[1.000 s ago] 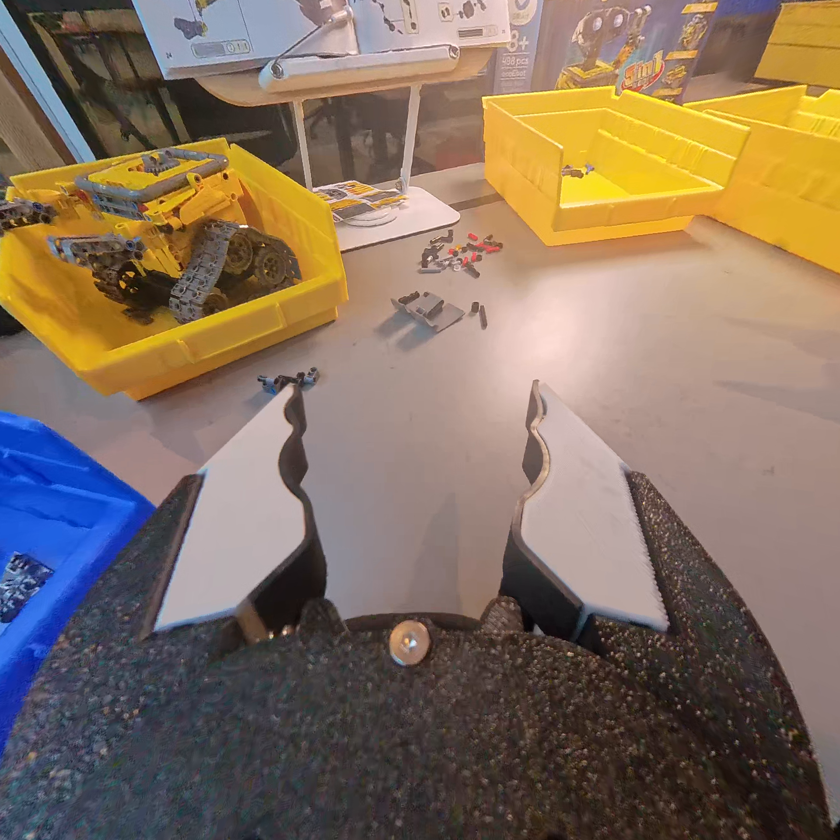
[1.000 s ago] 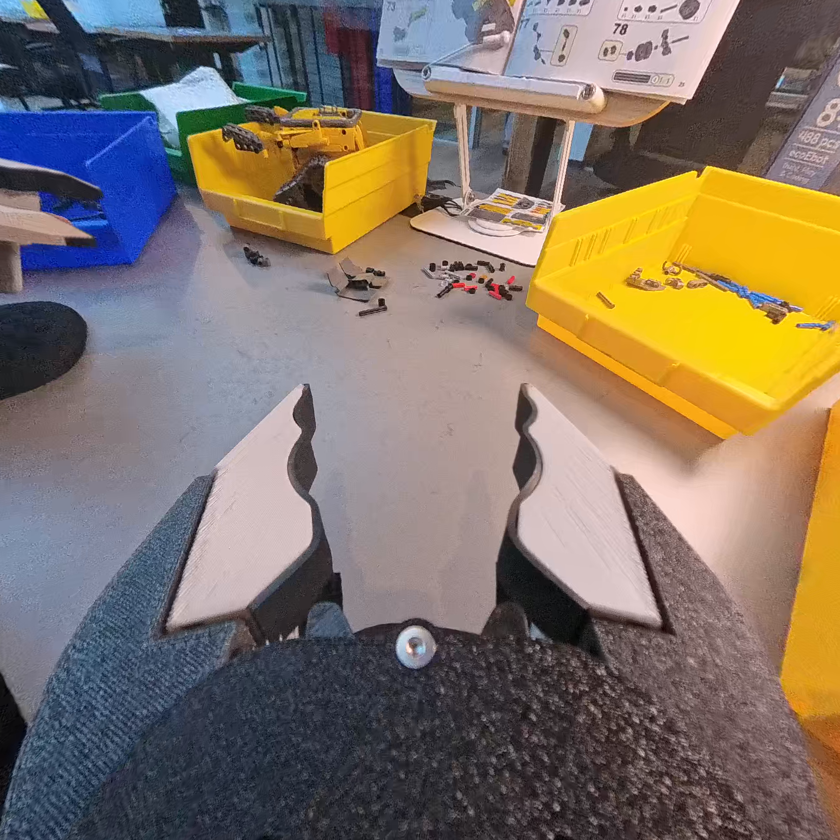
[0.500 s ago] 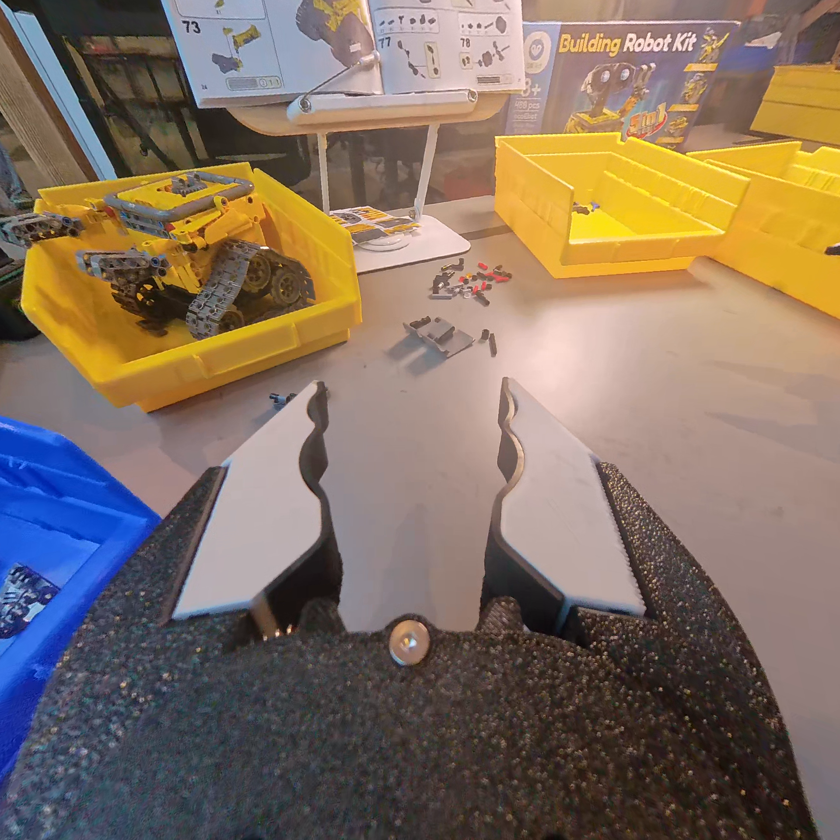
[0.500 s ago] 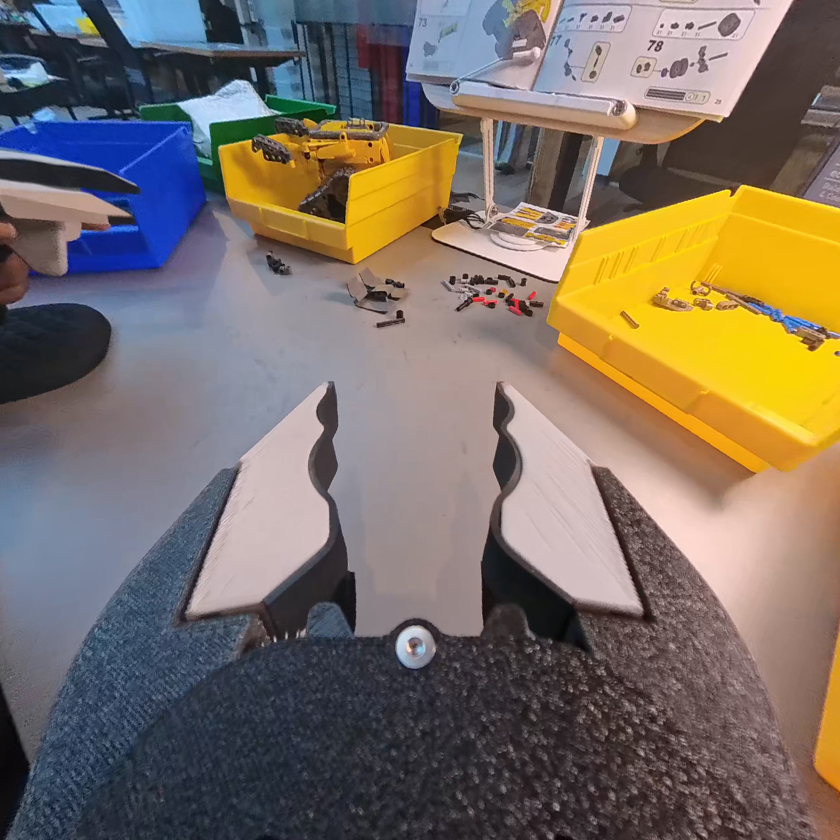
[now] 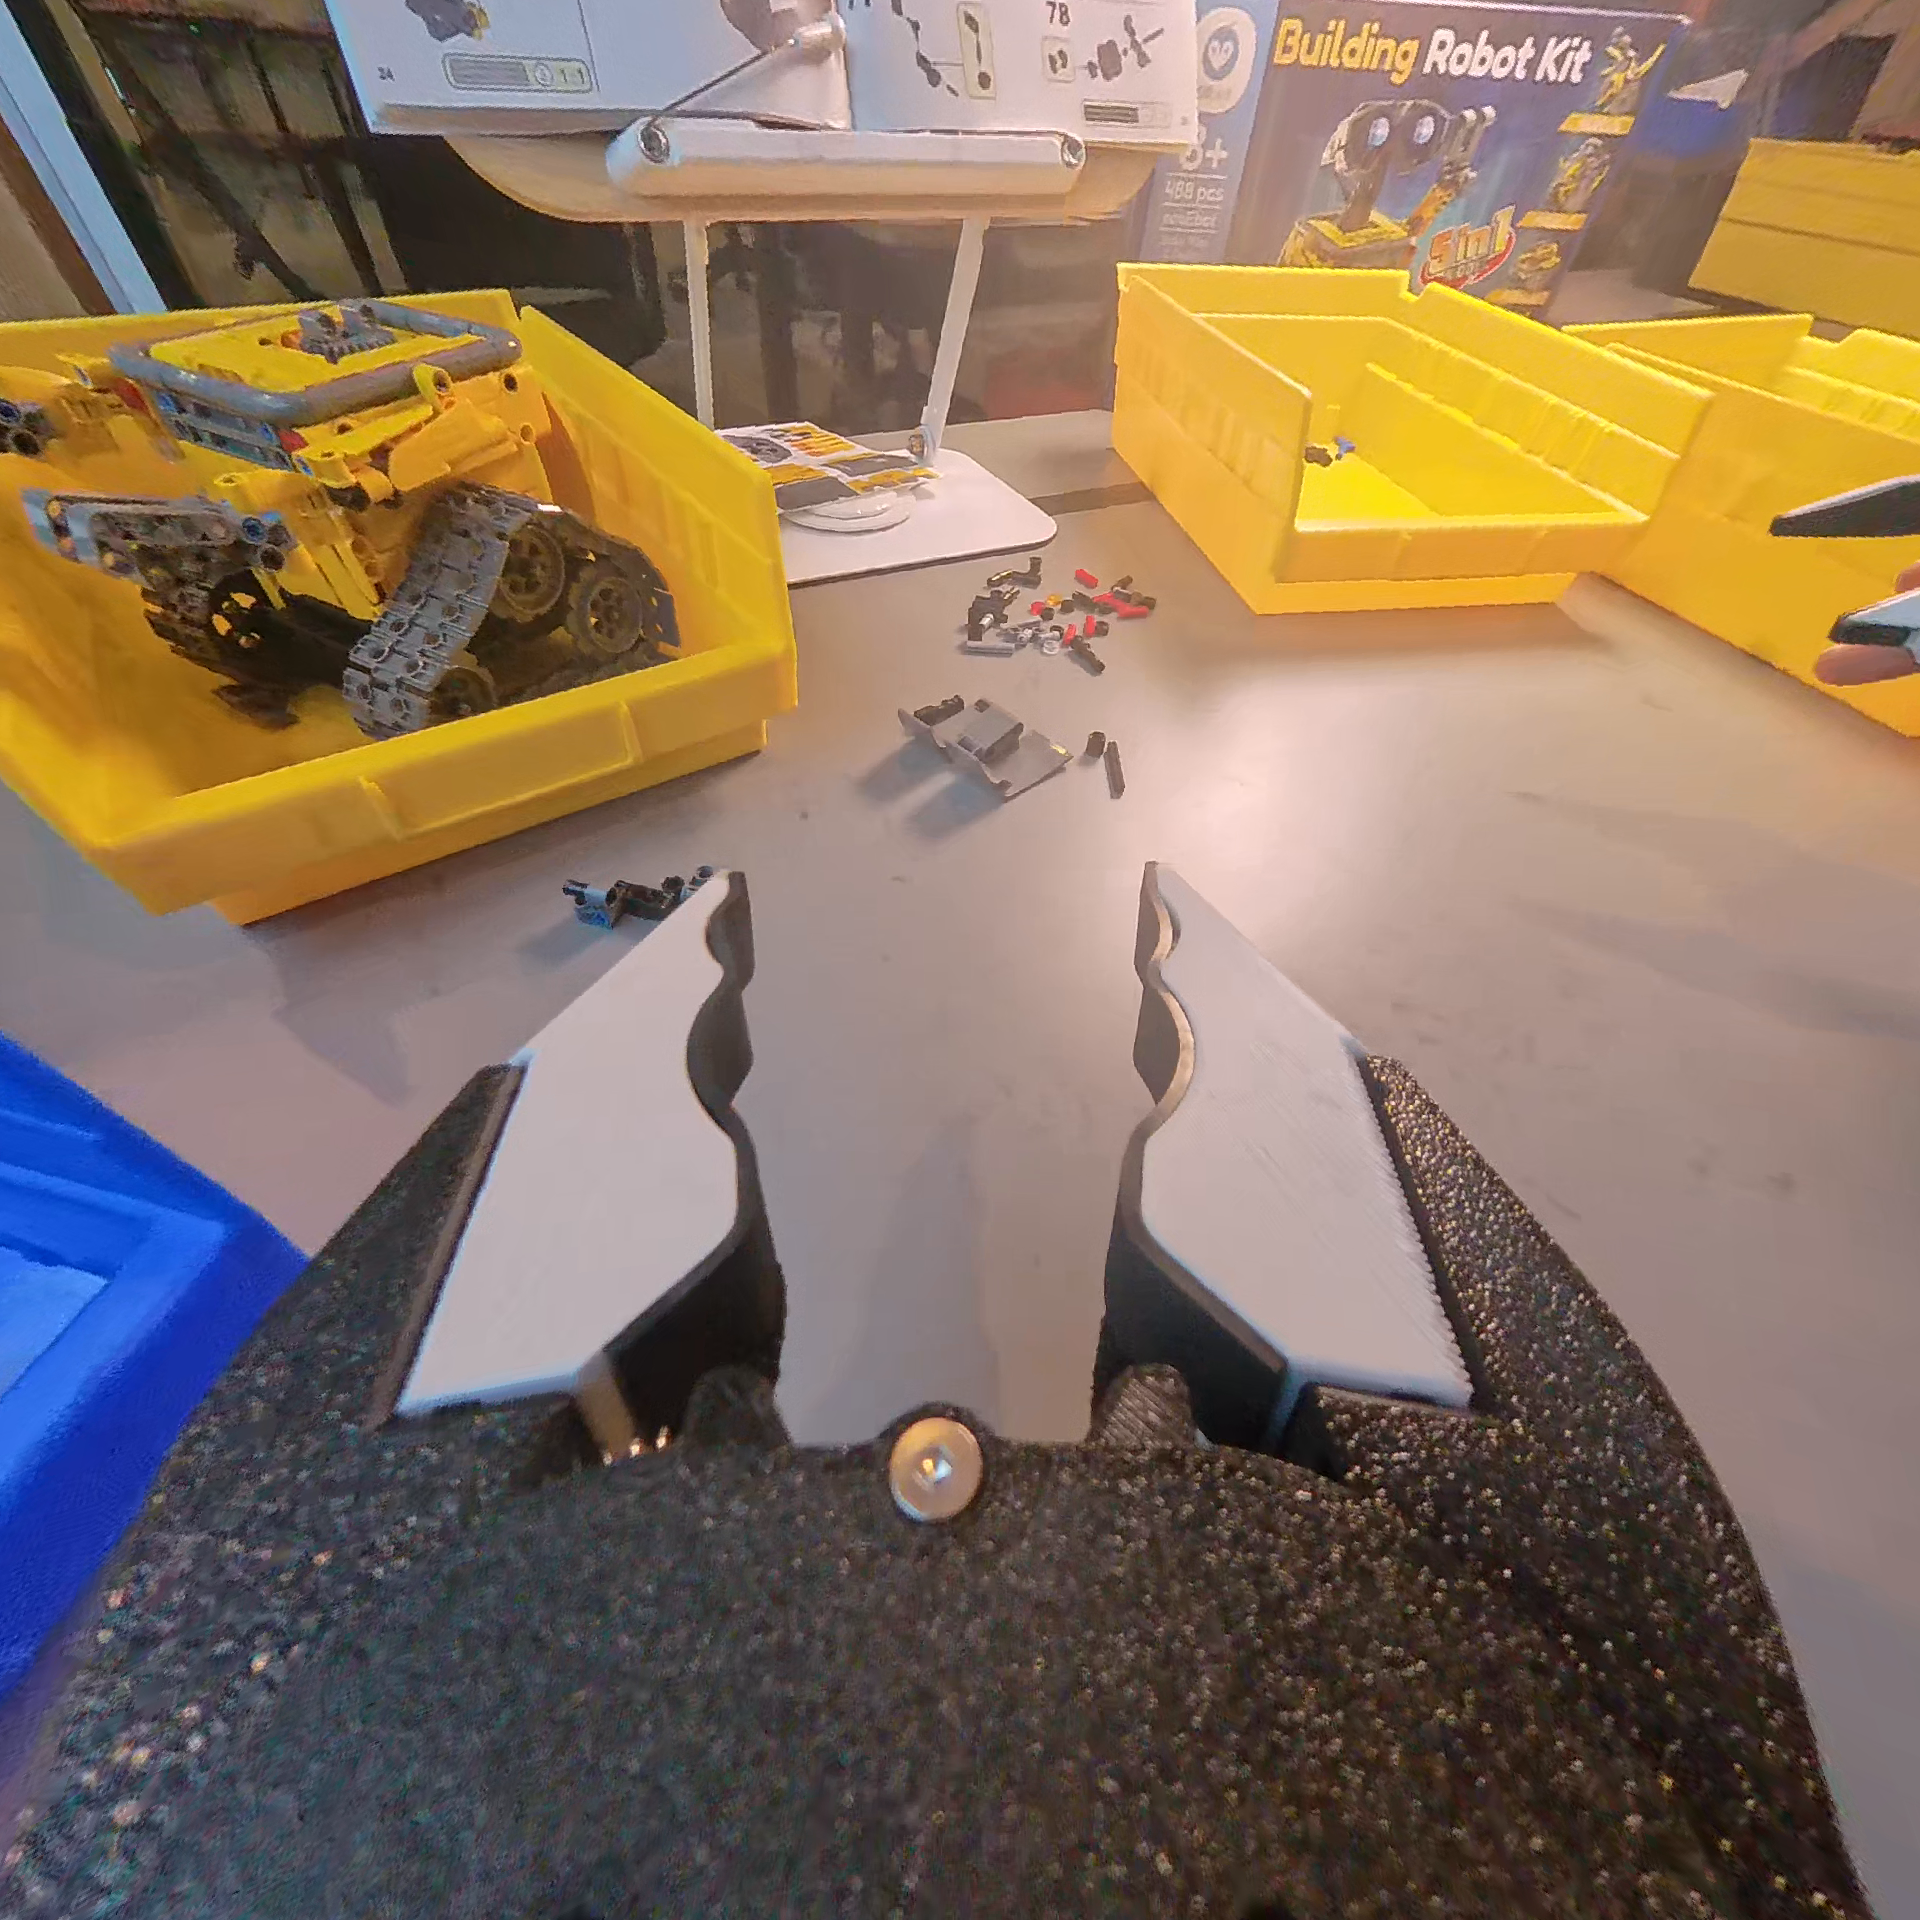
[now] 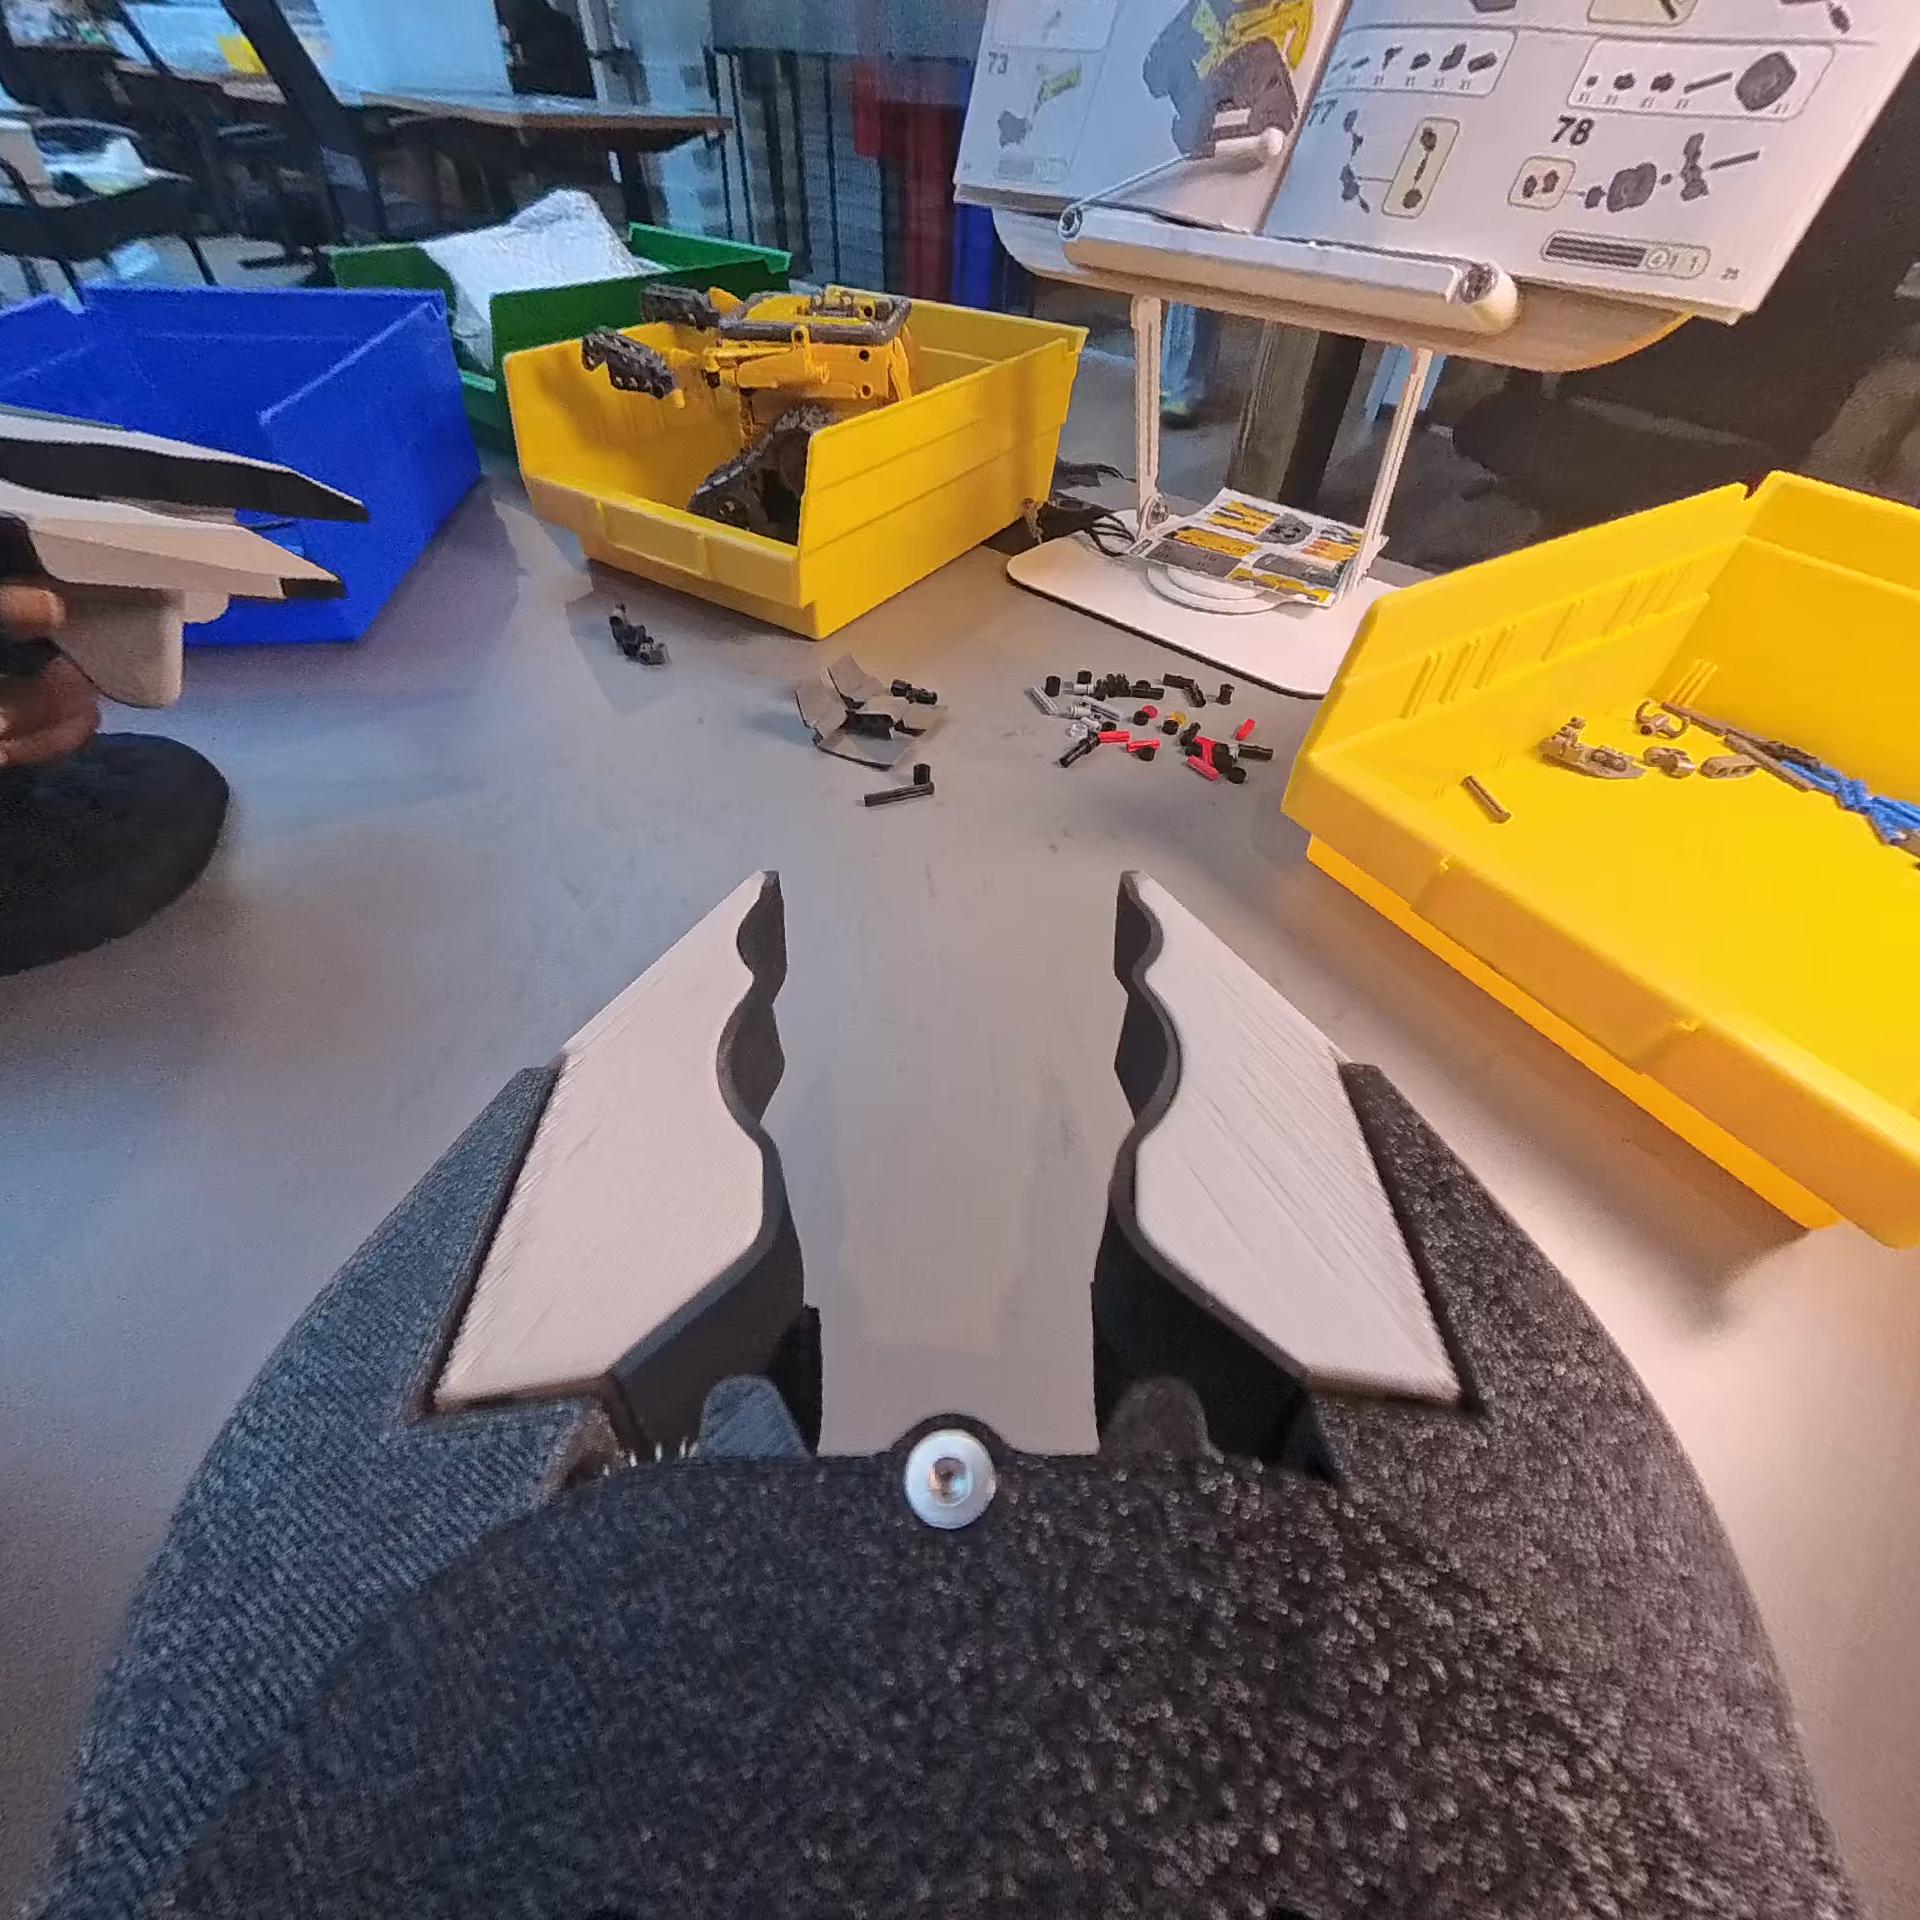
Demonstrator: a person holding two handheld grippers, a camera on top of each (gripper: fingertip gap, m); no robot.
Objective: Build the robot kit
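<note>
While hovering low over the surface (image 5: pixel 1351 987), left gripper (image 5: pixel 940 878) and right gripper (image 6: pixel 948 878) both with jaws apart, empty. Nearest: black connector cluster (image 5: pixel 639 894) just before yellow bin (image 5: pixel 468 790); grey panel (image 5: pixel 982 743) right of it.

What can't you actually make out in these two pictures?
- Blue bin, left wrist view: contents cut off by the edge.
- Small loose parts, right wrist view: too small to identify.
- Tracked yellow model, right wrist view: lower half hidden by its yellow bin.
</note>
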